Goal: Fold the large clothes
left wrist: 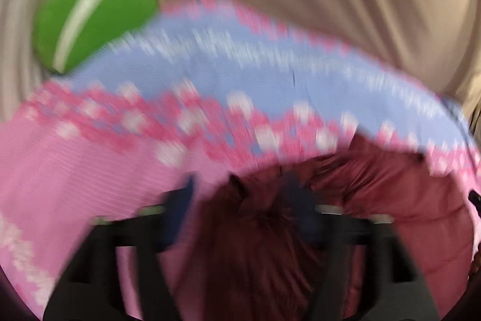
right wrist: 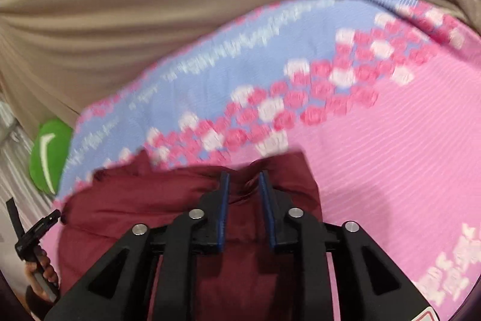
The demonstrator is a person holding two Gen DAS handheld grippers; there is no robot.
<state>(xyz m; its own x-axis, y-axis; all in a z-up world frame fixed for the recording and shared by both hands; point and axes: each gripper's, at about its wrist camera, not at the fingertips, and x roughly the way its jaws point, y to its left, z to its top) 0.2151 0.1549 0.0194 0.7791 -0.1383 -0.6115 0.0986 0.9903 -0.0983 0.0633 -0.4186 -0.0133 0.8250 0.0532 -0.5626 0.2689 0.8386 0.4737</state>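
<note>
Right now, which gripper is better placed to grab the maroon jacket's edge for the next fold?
Right, probably. The right gripper sits at the maroon jacket edge, a bunched ridge between its parted jaws; the left gripper stands wide open over flat fabric.

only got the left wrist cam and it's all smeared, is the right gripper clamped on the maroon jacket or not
Observer: Not clamped. In the right wrist view the right gripper sits over the maroon jacket with its blue pads apart. A pucker of fabric lies in the gap.
Operator: ok and where's the hand on my left gripper
Observer: The hand holding the left gripper shows at the jacket's left edge, below the green cushion. I cannot tell whether it touches the jacket.
</note>
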